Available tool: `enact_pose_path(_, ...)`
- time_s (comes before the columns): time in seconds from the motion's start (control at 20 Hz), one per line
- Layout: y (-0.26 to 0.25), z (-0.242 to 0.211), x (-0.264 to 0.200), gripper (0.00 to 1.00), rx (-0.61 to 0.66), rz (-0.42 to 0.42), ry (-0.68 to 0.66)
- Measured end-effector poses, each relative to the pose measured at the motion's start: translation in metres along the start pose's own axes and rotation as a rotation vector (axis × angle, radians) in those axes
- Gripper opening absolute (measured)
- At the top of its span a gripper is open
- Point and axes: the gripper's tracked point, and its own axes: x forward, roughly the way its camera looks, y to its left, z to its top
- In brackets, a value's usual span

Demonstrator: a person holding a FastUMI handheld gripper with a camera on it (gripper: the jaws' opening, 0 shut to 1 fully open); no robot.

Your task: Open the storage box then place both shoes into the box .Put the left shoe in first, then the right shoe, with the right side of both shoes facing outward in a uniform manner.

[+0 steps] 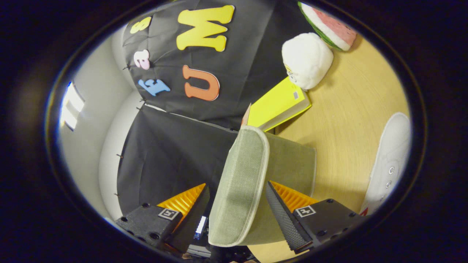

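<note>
The grey-green fabric storage box (292, 160) stands on the wooden table (351, 109), and the whole view is rolled sideways. Its lid (237, 182), edged with pale piping, is lifted off the box and runs between my fingers. My gripper (237, 184) is shut on this lid: the right finger's pad (281, 212) presses its inner face and the left finger (193, 212) sits against its outer side. One white lace-up shoe (391, 160) lies on the table beyond the box, off to the right of my right finger.
A yellow book (278, 106) lies just past the box. A white plush toy (307, 60) rests by the book's far end, with a watermelon-slice plush (332, 29) beyond it. Black cloth walls close the booth behind the lid.
</note>
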Motion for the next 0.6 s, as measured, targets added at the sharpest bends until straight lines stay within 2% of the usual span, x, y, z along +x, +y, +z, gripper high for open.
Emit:
enact_pose_path(0.2, 0.005, -0.006, 0.013, 0.98, 0.038, 0.09, 0.093)
enact_pose_path(0.3, 0.006, -0.003, 0.013, 0.96, 0.053, 0.097, 0.106)
enact_pose_path(0.45, 0.013, -0.005, 0.011, 0.7, 0.058, 0.124, 0.112)
enact_pose_path(0.55, 0.027, -0.004, 0.003, 0.53, 0.062, 0.184, 0.114)
enact_pose_path(0.6, 0.029, -0.005, -0.001, 0.44, 0.058, 0.189, 0.115)
